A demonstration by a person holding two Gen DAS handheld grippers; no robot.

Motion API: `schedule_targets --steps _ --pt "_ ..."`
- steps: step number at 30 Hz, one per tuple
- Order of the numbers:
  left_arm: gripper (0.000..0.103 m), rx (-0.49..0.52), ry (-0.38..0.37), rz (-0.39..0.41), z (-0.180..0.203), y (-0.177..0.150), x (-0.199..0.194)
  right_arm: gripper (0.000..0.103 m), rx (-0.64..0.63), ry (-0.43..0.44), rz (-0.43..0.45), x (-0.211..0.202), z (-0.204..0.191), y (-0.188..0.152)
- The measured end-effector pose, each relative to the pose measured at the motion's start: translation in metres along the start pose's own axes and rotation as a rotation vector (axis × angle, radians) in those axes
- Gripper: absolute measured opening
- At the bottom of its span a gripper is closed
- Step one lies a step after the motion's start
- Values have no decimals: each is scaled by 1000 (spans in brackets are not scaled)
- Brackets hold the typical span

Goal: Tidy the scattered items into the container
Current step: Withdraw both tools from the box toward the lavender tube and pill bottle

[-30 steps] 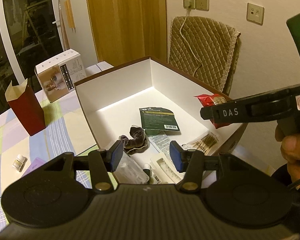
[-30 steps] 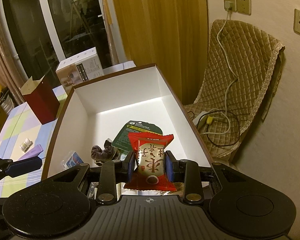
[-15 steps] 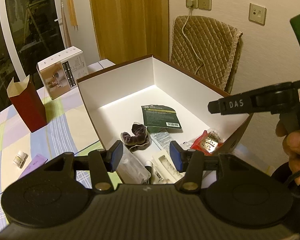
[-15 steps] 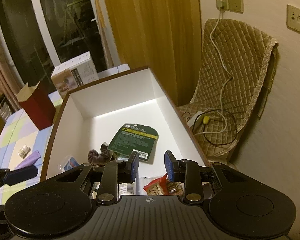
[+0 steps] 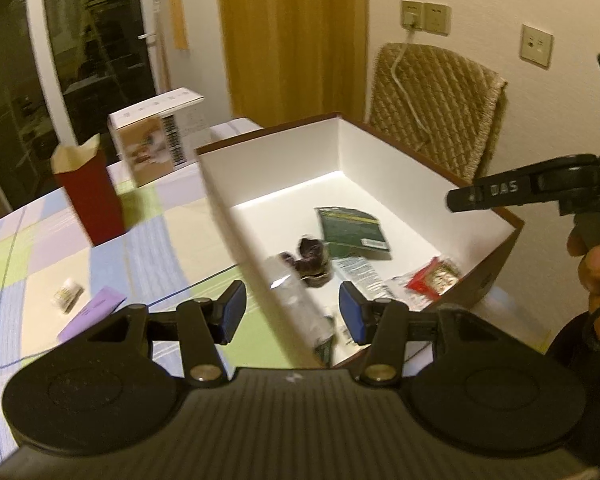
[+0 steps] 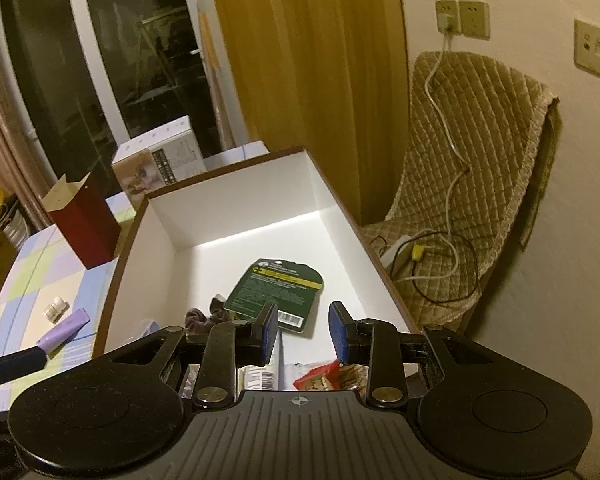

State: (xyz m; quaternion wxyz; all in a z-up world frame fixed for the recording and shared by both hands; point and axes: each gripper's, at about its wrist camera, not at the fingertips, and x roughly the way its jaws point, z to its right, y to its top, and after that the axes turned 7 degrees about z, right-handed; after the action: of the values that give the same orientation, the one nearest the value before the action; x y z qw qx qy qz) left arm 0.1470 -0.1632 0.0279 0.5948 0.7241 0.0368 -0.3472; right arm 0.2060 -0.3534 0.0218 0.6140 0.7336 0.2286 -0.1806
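Container: the large open white-walled cardboard box with a brown rim (image 6: 236, 208) is sitting on the bench (image 5: 28, 240), which is covered in a pastel checked cloth; a dark green printed card (image 6: 276, 284), a dark fabric scrunchie (image 5: 312, 256) and a red snack packet (image 5: 432, 278) are already lying inside it.

Things left out: a flat lilac stick-shaped packet (image 5: 94, 312) and a small white bottle with a printed label (image 5: 66, 296) are lying on the cloth, just beside each other, outside the box's left wall.

Left hand-held gripper (image 5: 292, 314): its blue pads are standing apart with nothing gripped between them; it is hanging over the box's near left wall.

Right hand-held gripper (image 6: 304, 334): released as well, jaws parted and empty, hovering over the box's near end above the red packet.

Direction: both loose items are lying to the left of the left hand-held gripper, roughly level with its fingers.

Long axis: the lilac packet is running diagonally, from near-left to far-right in the left wrist view.

Nearer hand: the left, judging by the views; the right is sitting across the box from them.

Likely next: a leftward reach, jaws turned across the packet's narrow width.
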Motion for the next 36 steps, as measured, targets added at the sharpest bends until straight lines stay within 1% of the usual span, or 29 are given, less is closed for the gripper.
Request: schedule_targets --steps 4,8,13,18,21,27,28,30,32,36 --pt "46 -28 43 2 -24 -9 -12 35 -53 32 14 -2 -16 -2" --pt "46 -46 85 -1 -50 -18 -21 35 -104 80 19 -5 -40 -9" --pt "46 -75 144 -1 -88 -31 -35 35 -151 153 4 -9 -83 -21" --pt "46 -105 194 0 -125 -46 -46 35 -202 229 -4 -9 -131 -26" --pt "48 -125 222 -2 -145 -55 -49 35 -235 273 -17 -4 -159 -29" --pt "48 -175 289 -6 -195 -72 -48 36 -299 341 -51 13 -212 -43" --pt "48 -183 299 -7 -204 -74 -47 57 -305 350 -57 17 -220 -46" --pt "48 -195 314 -10 -221 -78 -42 92 -290 367 -47 25 -232 -52" --pt "48 -202 319 -19 -237 -81 -36 92 -297 381 -45 33 -246 -58" --pt "48 -210 326 -19 -268 -85 -24 92 -288 381 -79 60 -275 -74"
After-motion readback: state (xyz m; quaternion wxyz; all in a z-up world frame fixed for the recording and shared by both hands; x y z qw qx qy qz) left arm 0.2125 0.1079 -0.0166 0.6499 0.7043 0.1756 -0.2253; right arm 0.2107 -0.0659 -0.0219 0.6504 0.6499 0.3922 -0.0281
